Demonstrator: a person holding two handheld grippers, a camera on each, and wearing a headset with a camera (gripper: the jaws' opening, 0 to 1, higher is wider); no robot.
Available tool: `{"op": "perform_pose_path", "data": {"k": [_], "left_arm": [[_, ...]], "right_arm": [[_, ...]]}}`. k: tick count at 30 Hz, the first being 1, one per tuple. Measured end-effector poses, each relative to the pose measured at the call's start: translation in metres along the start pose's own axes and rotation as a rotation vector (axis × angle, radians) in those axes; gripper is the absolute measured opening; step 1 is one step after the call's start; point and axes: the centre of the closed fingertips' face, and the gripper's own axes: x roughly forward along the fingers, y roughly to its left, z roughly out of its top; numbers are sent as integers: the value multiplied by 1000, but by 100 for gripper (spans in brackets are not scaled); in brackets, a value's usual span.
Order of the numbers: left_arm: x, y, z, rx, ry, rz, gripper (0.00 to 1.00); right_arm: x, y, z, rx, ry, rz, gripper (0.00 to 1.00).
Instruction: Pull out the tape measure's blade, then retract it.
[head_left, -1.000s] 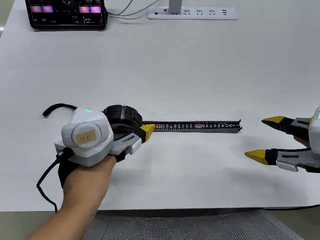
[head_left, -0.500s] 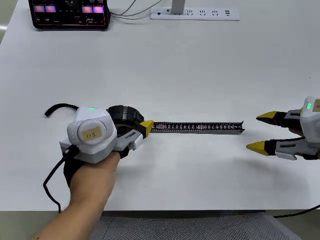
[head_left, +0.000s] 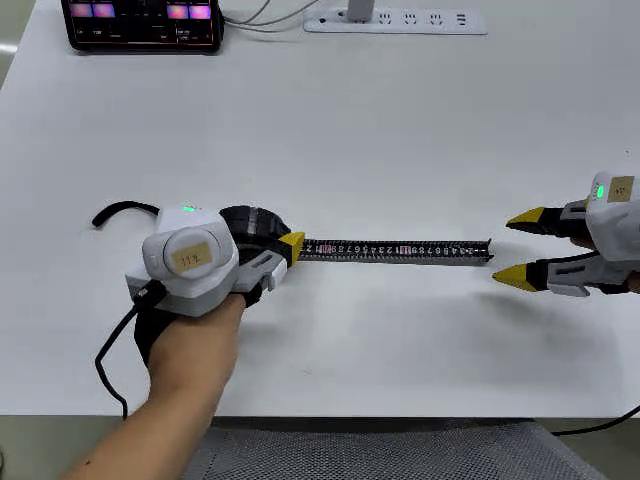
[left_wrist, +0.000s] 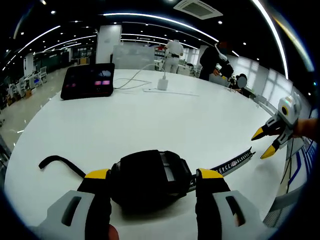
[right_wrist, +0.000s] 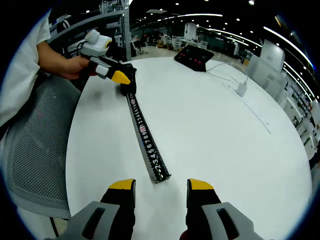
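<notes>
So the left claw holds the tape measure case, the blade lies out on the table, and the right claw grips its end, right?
Not quite. The right claw is open, just short of the blade's end, as the right gripper view shows. The left claw does hold the tape measure case, with the blade out on the table.

Left gripper (head_left: 280, 255), right gripper (head_left: 517, 247): white housings, yellow-tipped jaws, green lamp, tan label. Black cable (head_left: 99, 360) from left housing. White sleeve (right_wrist: 22, 85).

Tape measure case (head_left: 250, 225) half-hidden behind left tool (head_left: 278, 230); right tool (head_left: 504, 250) clipped at the edge; blade (head_left: 400, 250) numerals probably too small in the head view.
</notes>
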Motion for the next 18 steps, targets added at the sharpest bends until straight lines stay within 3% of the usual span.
{"op": "perform_pose_path", "data": {"k": [18], "left_arm": [[1, 2, -1, 3, 7, 12, 61]], "right_arm": [[11, -3, 3, -42, 34, 51, 34]]}}
